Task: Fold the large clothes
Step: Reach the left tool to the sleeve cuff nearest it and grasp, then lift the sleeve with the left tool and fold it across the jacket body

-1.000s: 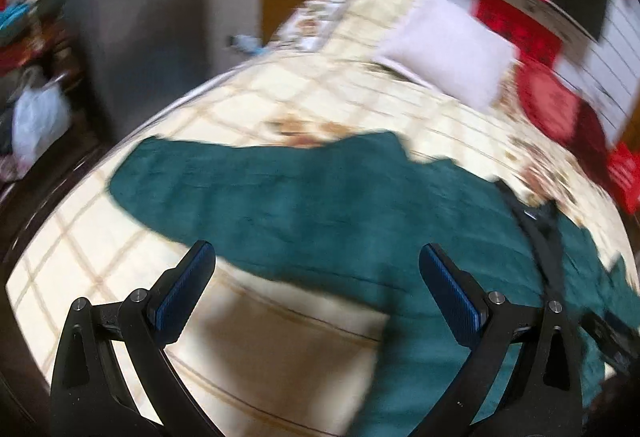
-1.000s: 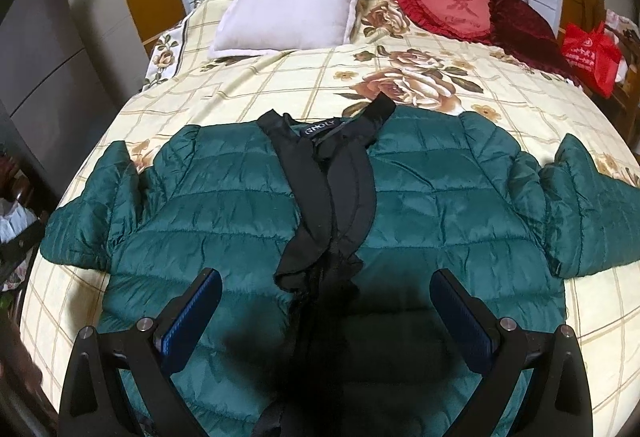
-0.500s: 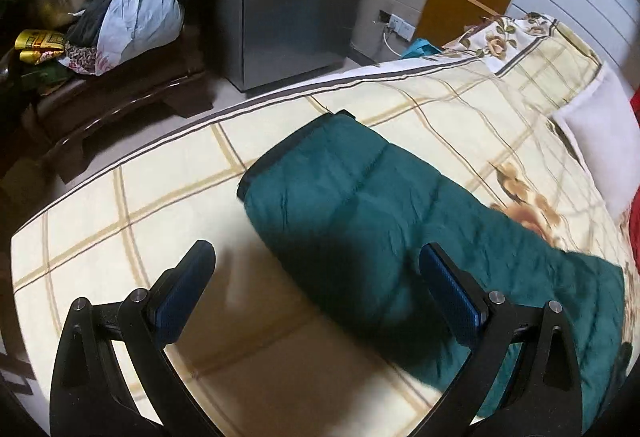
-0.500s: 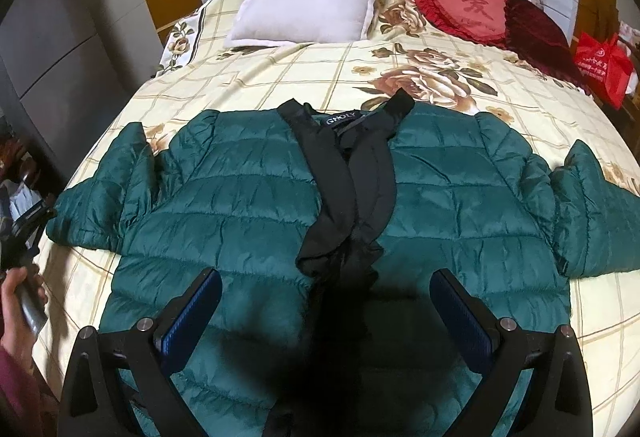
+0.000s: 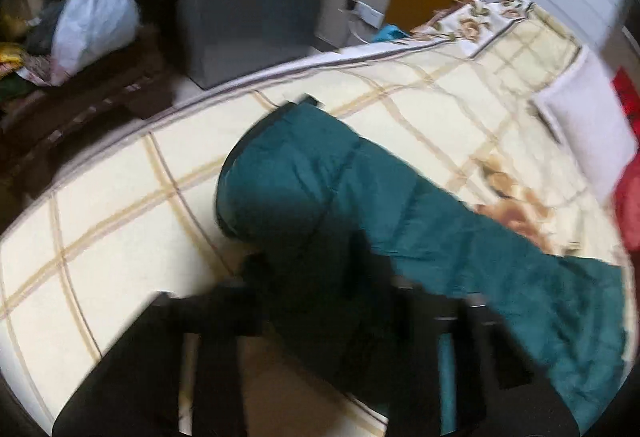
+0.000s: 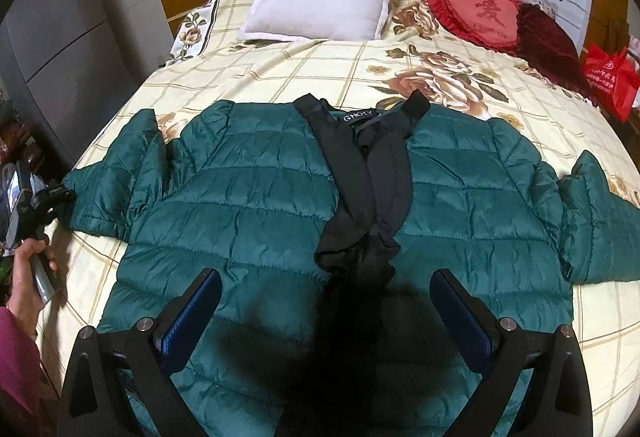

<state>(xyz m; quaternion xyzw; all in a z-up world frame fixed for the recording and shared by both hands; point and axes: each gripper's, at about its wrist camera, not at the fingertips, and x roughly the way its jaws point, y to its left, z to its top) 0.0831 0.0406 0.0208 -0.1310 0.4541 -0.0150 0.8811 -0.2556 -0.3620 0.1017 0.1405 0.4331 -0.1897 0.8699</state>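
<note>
A: Left tool?
B: Blurred over the jacket's left sleeve; can't tell its grip.
A: The jacket?
B: Spread flat on the bed. Right tool hangs released above the hem.
A: Next?
B: Probably grasp the sleeve, fold inward.

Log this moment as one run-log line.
phase: sleeve grab | left gripper: at left sleeve, blurred | right gripper: open over green jacket | bed

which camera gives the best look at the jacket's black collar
The right wrist view: the black collar lies centred and sharp on the green jacket, brand label readable. The left wrist view is blurred and shows only a sleeve, no collar.
</note>
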